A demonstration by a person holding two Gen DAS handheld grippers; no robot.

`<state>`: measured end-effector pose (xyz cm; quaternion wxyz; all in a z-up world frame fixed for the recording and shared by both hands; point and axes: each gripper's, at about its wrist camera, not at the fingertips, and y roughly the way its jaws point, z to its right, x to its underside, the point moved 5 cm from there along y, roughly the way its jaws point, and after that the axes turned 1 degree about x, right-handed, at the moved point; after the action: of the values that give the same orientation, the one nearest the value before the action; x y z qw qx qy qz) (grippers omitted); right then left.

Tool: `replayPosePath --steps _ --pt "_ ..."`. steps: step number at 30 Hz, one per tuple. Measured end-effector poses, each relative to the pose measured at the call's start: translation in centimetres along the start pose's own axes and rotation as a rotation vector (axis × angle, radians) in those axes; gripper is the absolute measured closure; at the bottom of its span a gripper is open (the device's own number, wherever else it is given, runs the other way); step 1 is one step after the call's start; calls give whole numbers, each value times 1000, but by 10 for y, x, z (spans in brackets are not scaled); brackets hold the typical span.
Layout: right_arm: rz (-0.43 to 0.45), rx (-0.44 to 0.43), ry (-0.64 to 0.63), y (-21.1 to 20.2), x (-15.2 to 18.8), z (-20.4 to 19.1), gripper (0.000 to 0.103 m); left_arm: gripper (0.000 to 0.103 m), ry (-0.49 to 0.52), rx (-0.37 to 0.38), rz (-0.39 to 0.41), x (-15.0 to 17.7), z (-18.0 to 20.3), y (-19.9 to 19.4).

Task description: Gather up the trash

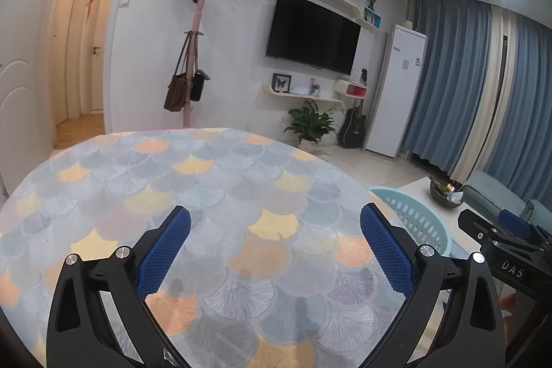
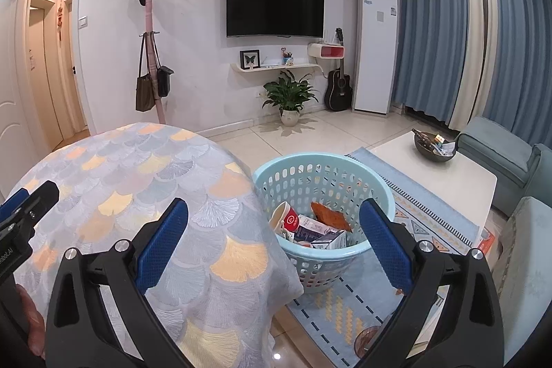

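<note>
Both the left gripper (image 1: 275,235) and the right gripper (image 2: 274,230) hang wide open and empty, and the trash (image 2: 312,226), with no label readable, lies in the basket (image 2: 376,185) under the right one.

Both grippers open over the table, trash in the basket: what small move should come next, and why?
Probably draw both back and stop: the left gripper and right gripper are open and empty, the tablecloth shows no trash, and the cup and cartons already lie in the basket.
</note>
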<state>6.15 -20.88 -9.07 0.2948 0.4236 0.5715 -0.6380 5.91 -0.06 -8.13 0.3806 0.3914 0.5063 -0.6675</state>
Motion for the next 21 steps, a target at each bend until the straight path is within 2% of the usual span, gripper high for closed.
replayPosePath --steps 21 --pt "-7 4 3 1 0 4 8 7 2 7 -4 0 1 1"
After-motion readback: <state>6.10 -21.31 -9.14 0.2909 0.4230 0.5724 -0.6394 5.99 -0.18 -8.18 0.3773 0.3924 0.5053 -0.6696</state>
